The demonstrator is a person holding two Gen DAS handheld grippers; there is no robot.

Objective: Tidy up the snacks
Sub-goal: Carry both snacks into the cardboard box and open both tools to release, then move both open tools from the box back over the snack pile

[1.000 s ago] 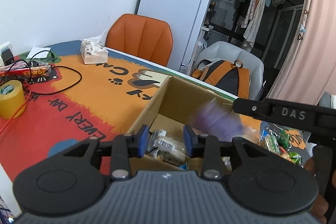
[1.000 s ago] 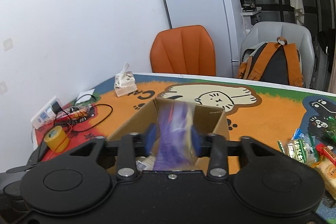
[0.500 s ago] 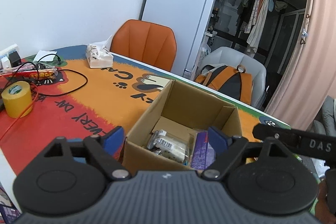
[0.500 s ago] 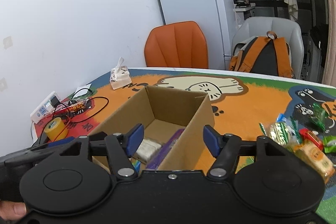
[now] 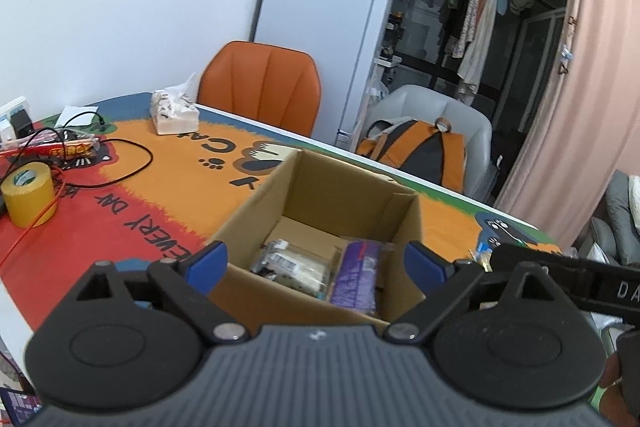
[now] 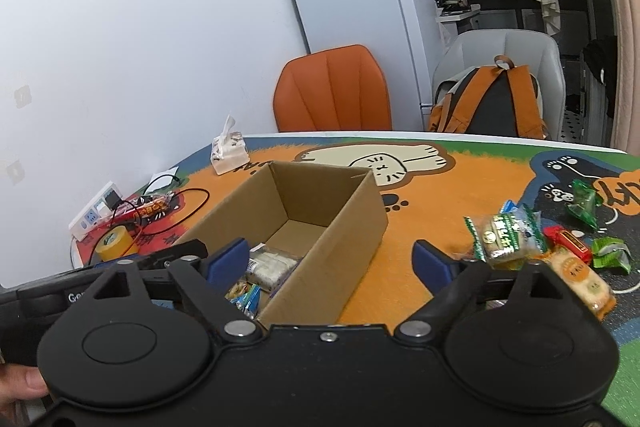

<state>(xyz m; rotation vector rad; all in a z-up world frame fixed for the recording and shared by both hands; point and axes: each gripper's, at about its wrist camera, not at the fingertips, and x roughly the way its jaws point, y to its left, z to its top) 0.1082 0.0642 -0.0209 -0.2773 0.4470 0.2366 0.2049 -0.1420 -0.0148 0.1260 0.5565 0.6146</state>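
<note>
An open cardboard box (image 5: 352,187) (image 6: 352,223) stands on the colourful table mat. Inside lie a purple snack packet (image 5: 356,277), a clear packet of white biscuits (image 5: 290,263) (image 6: 270,265) and small blue-wrapped snacks (image 6: 246,297). My left gripper (image 5: 316,261) is open and empty, held just in front of the box. My right gripper (image 6: 330,261) is open and empty, over the box's near right corner. Loose snacks lie on the mat to the right: a green-edged biscuit packet (image 6: 506,233), a red bar (image 6: 568,241), an orange biscuit packet (image 6: 580,277) and green sachets (image 6: 584,201).
A roll of yellow tape (image 5: 28,195), black and orange cables (image 5: 132,167), a power strip (image 6: 94,213) and a tissue pack (image 5: 174,111) are on the left of the table. An orange chair (image 5: 260,87), a grey chair with a backpack (image 5: 416,151) and a white fridge (image 5: 324,27) stand behind.
My right gripper opened and let the purple packet fall into the box, then drew back to the right. My left gripper opened wide and pulled back; its packet now lies in the box.
</note>
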